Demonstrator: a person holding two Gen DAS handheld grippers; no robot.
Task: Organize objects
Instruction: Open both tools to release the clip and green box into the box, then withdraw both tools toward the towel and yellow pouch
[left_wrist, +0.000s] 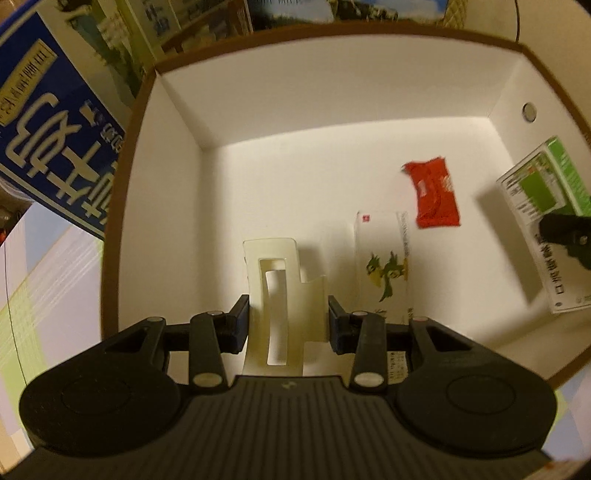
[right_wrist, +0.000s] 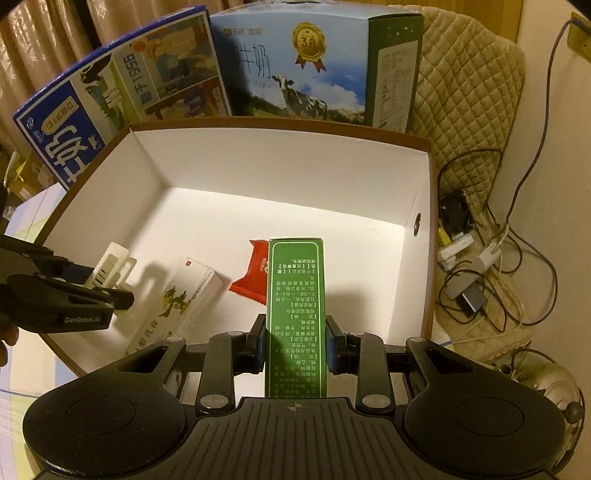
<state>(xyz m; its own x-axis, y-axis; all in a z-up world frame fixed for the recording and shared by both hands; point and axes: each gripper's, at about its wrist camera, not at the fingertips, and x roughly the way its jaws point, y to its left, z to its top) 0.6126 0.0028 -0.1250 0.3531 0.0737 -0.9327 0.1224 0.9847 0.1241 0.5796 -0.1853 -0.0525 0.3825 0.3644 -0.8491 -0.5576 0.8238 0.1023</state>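
Left wrist, white-lined box (left_wrist: 332, 122), milk cartons (right_wrist: 295, 66)

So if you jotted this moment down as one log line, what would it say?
left gripper: shut on cream clip | right gripper: shut on green box | both over white bin | bin holds red packet, bird carton

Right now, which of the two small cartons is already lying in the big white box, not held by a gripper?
The white carton with the green bird picture lies on the box floor. The green carton is clamped in the right gripper.
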